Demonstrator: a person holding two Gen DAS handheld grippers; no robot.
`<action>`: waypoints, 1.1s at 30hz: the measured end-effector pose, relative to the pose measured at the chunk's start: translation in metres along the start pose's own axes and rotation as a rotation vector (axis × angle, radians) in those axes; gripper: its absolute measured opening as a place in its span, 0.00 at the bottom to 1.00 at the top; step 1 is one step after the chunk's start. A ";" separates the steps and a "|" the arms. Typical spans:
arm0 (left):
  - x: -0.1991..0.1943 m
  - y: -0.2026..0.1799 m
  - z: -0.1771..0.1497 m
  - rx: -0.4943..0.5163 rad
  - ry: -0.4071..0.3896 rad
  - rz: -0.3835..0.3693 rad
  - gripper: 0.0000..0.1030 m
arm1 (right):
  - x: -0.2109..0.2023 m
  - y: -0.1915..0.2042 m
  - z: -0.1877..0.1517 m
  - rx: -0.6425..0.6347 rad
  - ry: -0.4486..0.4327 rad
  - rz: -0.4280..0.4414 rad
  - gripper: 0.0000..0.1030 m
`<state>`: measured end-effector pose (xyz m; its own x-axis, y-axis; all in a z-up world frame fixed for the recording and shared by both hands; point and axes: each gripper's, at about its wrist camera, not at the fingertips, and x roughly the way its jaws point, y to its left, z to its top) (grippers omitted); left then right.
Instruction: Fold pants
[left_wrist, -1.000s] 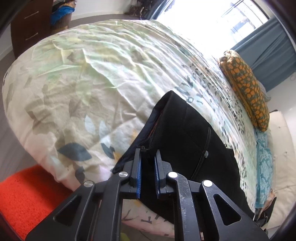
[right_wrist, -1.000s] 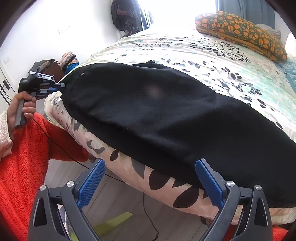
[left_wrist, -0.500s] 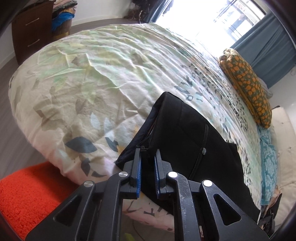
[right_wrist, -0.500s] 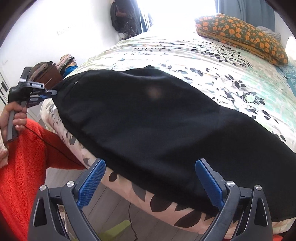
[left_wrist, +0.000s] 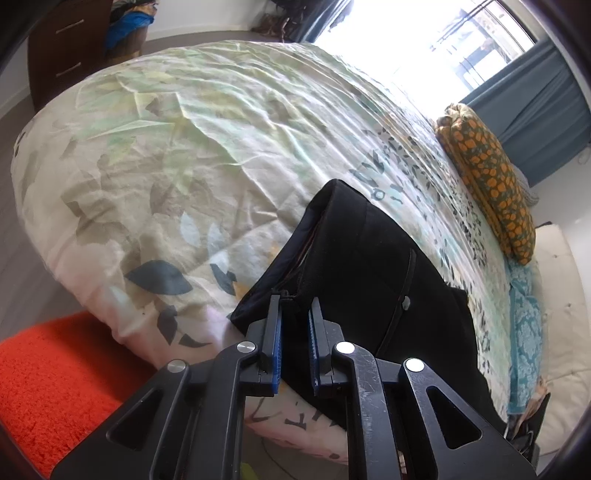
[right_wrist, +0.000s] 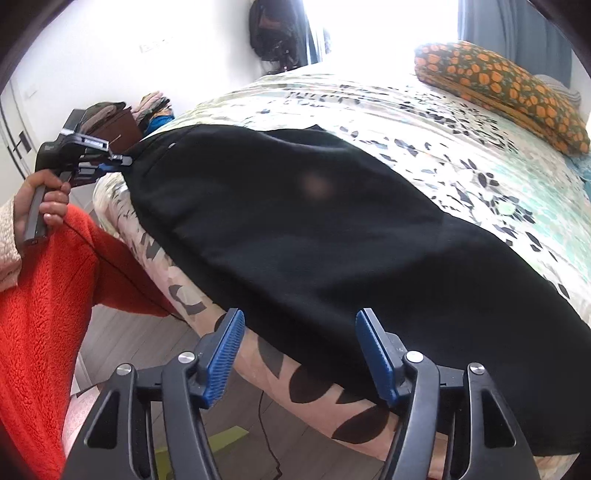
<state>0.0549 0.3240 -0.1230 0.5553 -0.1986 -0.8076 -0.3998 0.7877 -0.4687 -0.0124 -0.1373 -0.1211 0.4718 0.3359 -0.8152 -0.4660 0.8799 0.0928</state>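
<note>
Black pants (left_wrist: 369, 266) lie along the near edge of a bed with a leaf-print cover (left_wrist: 184, 147). My left gripper (left_wrist: 295, 306) is shut on the waistband corner, which hangs just past the bed edge. In the right wrist view the pants (right_wrist: 314, 229) stretch across the frame, and the left gripper (right_wrist: 122, 160) pinches their far left end, held by a hand (right_wrist: 40, 199). My right gripper (right_wrist: 299, 317) hovers at the pants' lower edge. Its jaws are closing, with the fabric's hem between the blue pads (right_wrist: 225, 350), which do not press on it.
An orange-patterned pillow (right_wrist: 498, 85) lies at the head of the bed. Red fleece (right_wrist: 44, 314) fills the lower left beside the bed. A dark dresser (left_wrist: 66, 48) stands past the foot. A cable (right_wrist: 266, 435) trails on the wood floor below.
The right gripper's jaws have come much closer together around the pants' near edge. The left gripper keeps its grip on the waistband corner and has barely shifted.
</note>
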 end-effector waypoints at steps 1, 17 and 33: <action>0.000 0.000 0.000 0.002 0.001 -0.001 0.10 | 0.004 0.007 0.003 -0.030 -0.001 -0.001 0.61; 0.005 -0.001 -0.010 0.046 0.061 0.034 0.10 | 0.028 0.021 0.014 -0.122 0.045 -0.053 0.06; -0.040 -0.019 -0.028 0.117 -0.079 0.199 0.60 | -0.001 0.021 -0.009 -0.072 -0.013 -0.057 0.73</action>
<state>0.0202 0.3010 -0.0920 0.5314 0.0097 -0.8471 -0.4225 0.8697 -0.2551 -0.0293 -0.1224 -0.1233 0.5089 0.2909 -0.8102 -0.4903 0.8716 0.0050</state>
